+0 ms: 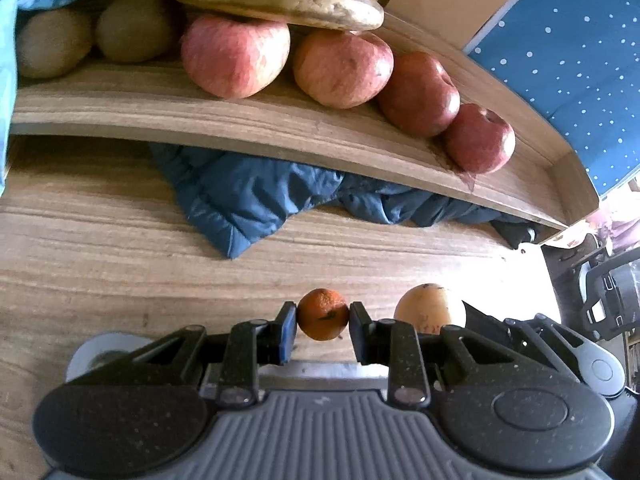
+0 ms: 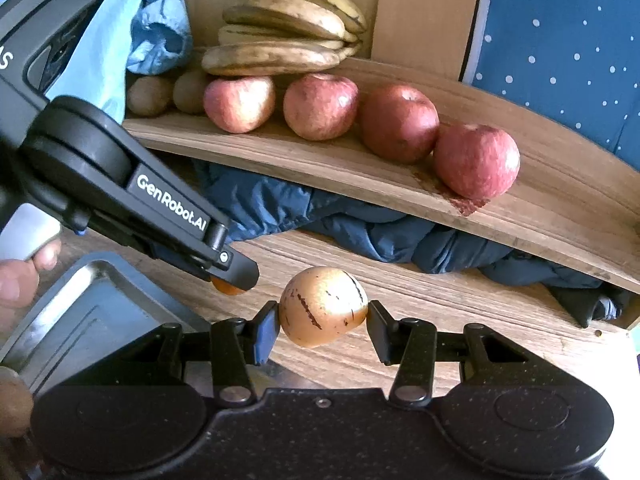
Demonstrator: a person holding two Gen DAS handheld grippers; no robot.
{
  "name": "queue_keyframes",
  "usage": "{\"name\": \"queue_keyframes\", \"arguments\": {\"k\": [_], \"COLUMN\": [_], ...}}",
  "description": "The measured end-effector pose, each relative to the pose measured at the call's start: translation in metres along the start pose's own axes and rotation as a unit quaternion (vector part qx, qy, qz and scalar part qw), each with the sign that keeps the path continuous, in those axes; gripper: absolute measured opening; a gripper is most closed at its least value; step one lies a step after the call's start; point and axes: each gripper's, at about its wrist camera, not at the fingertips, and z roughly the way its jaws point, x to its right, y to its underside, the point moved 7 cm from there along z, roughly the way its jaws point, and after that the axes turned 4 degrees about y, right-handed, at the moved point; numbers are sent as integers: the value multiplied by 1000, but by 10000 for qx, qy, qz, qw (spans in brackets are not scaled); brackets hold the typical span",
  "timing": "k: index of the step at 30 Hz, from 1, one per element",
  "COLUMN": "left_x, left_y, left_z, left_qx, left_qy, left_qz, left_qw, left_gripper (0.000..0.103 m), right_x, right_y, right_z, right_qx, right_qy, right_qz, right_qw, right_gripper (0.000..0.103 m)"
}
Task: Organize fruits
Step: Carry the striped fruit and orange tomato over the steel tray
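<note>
Legibly, "GenRobot.AI" is printed on the left gripper (image 2: 230, 280), whose jaws are clamped on a small orange (image 1: 323, 314) above the bench (image 1: 100, 248). Right gripper (image 2: 322, 322): jaws clamped on a yellowish fruit (image 2: 323, 306), possibly a pear. Four apples (image 2: 320, 106) line the shelf (image 2: 540, 216), bananas (image 2: 280, 28) behind.

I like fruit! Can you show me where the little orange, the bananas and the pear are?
Little orange (image 1: 323, 314), left wrist view, middle of its peel.
Bananas (image 2: 280, 54), right wrist view, side of the lowest banana.
Pear (image 2: 323, 306), right wrist view, middle of its speckled skin.
</note>
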Motion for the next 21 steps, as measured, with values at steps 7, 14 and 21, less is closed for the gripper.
{"name": "queue_keyframes", "arguments": {"k": [7, 14, 21], "left_x": [-9, -19, -21], "left_y": [19, 38, 53], "left_z": [-15, -23, -26], "left_qx": [10, -46, -109], "left_qy": [-120, -226, -320], "left_qz": [-59, -153, -206], "left_qw": [9999, 9996, 9992], "left_gripper": [31, 31, 31], "right_x": [-14, -32, -39], "right_y": [8, 23, 36], "right_z": [-15, -25, -26], "right_qx": [16, -83, -253], "right_qy": [-167, -416, -579], "right_qz": [-69, -170, -252], "right_qw": [9998, 9990, 9977], "right_gripper": [49, 49, 49]}}
